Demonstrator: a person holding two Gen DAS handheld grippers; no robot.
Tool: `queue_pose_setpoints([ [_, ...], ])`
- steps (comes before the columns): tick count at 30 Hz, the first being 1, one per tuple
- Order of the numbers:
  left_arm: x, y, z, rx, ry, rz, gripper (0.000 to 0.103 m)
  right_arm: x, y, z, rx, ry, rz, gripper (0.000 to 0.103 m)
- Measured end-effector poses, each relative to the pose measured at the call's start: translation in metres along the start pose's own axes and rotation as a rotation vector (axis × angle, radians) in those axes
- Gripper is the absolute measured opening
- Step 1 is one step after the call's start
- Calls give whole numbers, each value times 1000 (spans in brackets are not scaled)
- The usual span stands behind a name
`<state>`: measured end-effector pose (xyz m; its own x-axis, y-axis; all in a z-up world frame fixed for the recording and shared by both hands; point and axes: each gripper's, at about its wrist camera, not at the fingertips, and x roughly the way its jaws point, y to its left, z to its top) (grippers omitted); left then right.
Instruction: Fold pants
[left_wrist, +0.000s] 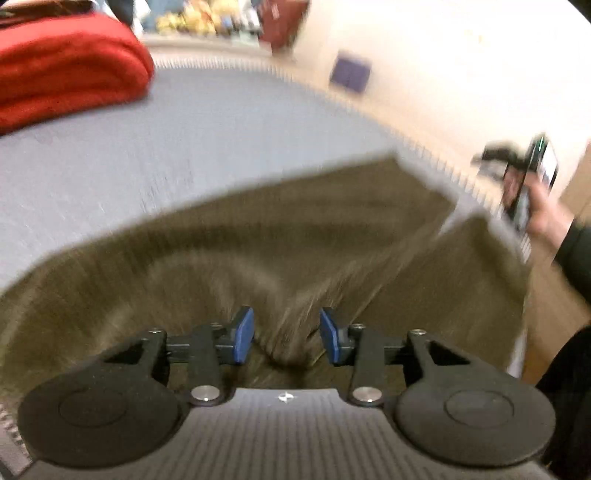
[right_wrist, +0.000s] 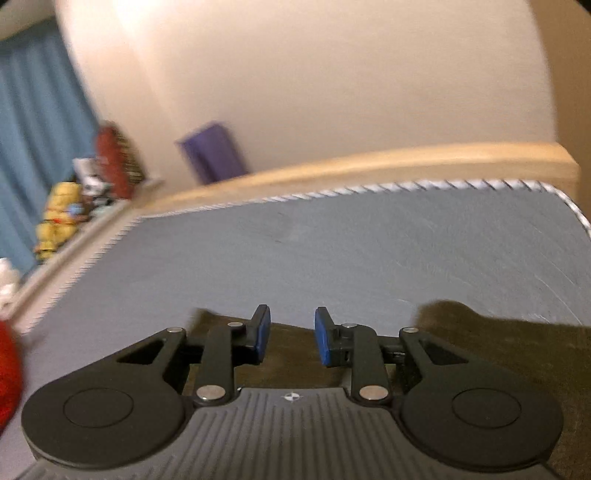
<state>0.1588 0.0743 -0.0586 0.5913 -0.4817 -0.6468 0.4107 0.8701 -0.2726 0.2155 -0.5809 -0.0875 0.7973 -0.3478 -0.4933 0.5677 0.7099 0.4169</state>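
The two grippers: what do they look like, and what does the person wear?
Both the left gripper and the right gripper have black linkage arms, silver pivot pins, blue pads and a ribbed grey body. A dark sleeve covers the person's wrist.

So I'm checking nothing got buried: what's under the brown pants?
The brown pants lie on the grey mattress. Anything beneath the cloth is covered.
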Motion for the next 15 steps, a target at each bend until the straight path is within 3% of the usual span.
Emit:
queue_pose_setpoints([
  [3,-49,11,6,-87,-81,78,46,-36,34,7,-56,-24,136,31],
  [8,-109,46,-10,-296,-130,234,39,-126,99,-9,-244,-33,423,34],
  [11,-130,61,-26,-356,-134,309,28,-182,128,-47,-417,1,603,34],
  [15,-152,85,-60,-420,-156,358,22,-246,148,-120,-638,67,819,34],
])
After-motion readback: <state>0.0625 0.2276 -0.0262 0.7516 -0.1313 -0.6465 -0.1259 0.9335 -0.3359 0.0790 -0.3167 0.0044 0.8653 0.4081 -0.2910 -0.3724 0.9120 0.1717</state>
